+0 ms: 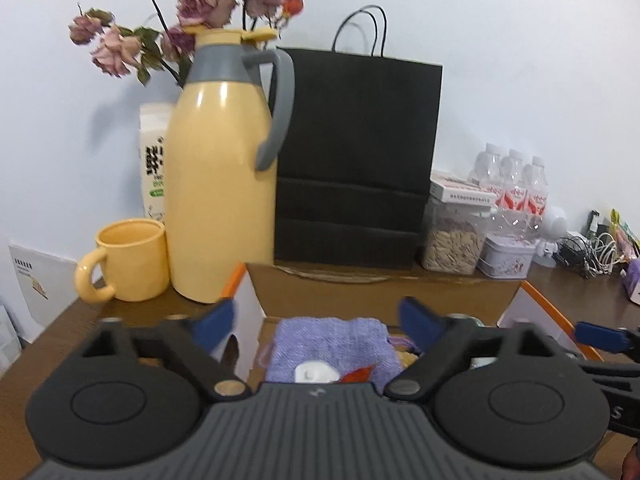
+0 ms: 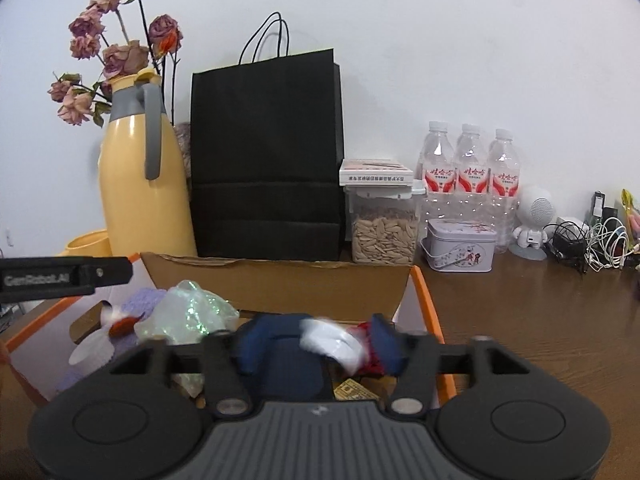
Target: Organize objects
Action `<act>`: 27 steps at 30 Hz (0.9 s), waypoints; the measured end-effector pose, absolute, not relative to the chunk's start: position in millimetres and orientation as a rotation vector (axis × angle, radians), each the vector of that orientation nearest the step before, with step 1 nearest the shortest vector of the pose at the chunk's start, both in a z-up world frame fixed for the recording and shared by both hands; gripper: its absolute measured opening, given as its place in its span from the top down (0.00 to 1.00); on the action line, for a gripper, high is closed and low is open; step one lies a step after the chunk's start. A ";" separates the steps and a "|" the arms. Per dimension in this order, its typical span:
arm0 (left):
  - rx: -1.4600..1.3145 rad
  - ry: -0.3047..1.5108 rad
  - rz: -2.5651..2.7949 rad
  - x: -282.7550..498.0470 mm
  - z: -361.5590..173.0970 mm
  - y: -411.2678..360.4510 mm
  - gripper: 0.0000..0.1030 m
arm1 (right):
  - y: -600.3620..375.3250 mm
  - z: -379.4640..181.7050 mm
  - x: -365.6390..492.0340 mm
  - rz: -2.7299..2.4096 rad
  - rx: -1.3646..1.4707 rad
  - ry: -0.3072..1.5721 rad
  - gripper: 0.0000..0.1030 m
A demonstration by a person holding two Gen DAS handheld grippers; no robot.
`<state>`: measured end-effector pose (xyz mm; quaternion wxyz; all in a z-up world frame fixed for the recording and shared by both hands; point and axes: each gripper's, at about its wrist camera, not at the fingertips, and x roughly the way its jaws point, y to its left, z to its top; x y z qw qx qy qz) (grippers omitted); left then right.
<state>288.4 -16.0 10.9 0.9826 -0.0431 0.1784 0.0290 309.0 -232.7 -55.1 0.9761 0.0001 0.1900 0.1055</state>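
Right wrist view: a white and red bundle point(image 2: 344, 346), blurred, sits between the right tongs point(image 2: 316, 344), whose pads stand apart, seemingly letting it drop into the cardboard box point(image 2: 276, 280) on the desk point(image 2: 540, 312). Over the purple pouch point(image 1: 332, 344) already lying there, the left tongs point(image 1: 316, 320) gape wide and empty. Thermos point(image 1: 220, 168) and black bag point(image 1: 356, 160) wait behind the box.

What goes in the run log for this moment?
left gripper: open, above purple pouch in cardboard box | right gripper: open, white-and-red item between fingers, grip unclear
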 end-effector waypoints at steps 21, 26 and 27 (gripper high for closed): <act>-0.065 0.322 0.087 247.1 24.0 -8.1 0.00 | -236.3 -38.7 281.8 0.238 0.018 0.358 0.00; -0.042 0.326 0.060 214.4 28.7 -9.5 0.00 | -235.2 -27.4 256.5 0.270 0.012 0.358 0.00; -0.037 0.336 0.047 207.2 29.4 -9.6 0.00 | -235.7 -25.7 250.1 0.274 0.012 0.360 0.00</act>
